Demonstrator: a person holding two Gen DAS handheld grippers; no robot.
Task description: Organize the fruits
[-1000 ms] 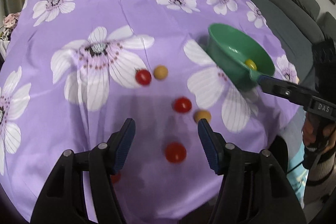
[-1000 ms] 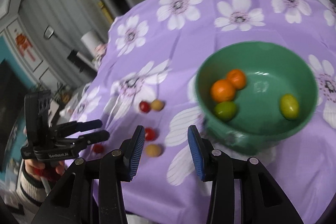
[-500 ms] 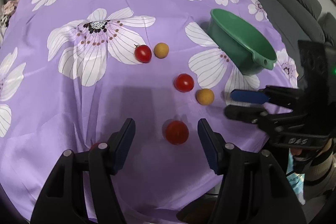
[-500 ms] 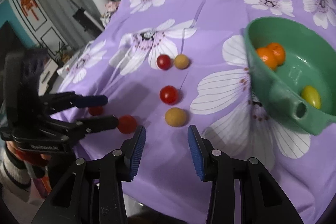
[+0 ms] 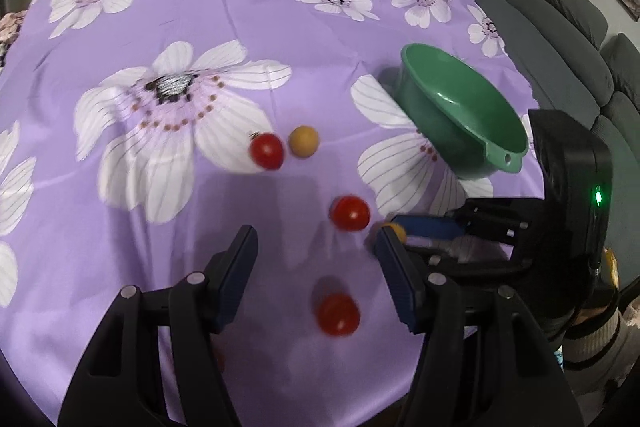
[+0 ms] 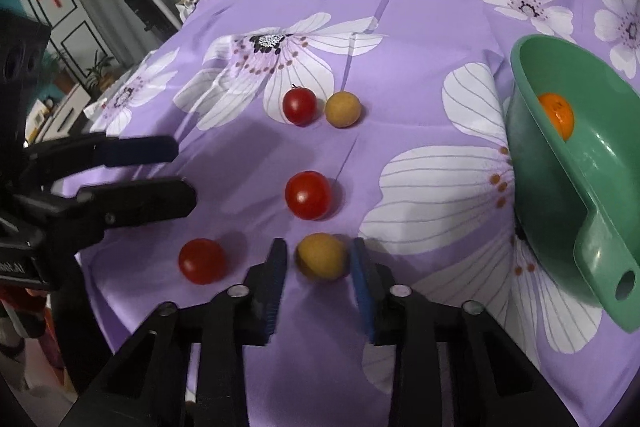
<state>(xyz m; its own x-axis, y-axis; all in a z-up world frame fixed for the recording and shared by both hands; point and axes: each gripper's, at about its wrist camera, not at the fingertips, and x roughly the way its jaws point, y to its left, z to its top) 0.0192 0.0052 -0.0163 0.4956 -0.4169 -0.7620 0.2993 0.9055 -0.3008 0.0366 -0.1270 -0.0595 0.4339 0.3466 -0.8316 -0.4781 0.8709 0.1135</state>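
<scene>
Right claw (image 6: 320,261) clamped on yellow fruit (image 6: 322,255) on the cloth (image 6: 400,39); left claw (image 5: 316,259) held wide over a tomato (image 5: 338,314). Bowl (image 6: 560,163) sits right.

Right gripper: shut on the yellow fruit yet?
Shut. The right gripper has its fingers against both sides of the yellow fruit, on the cloth.

Open purple cloth (image 5: 168,267) lies left; the green bowl (image 6: 560,163) blocks right.
</scene>
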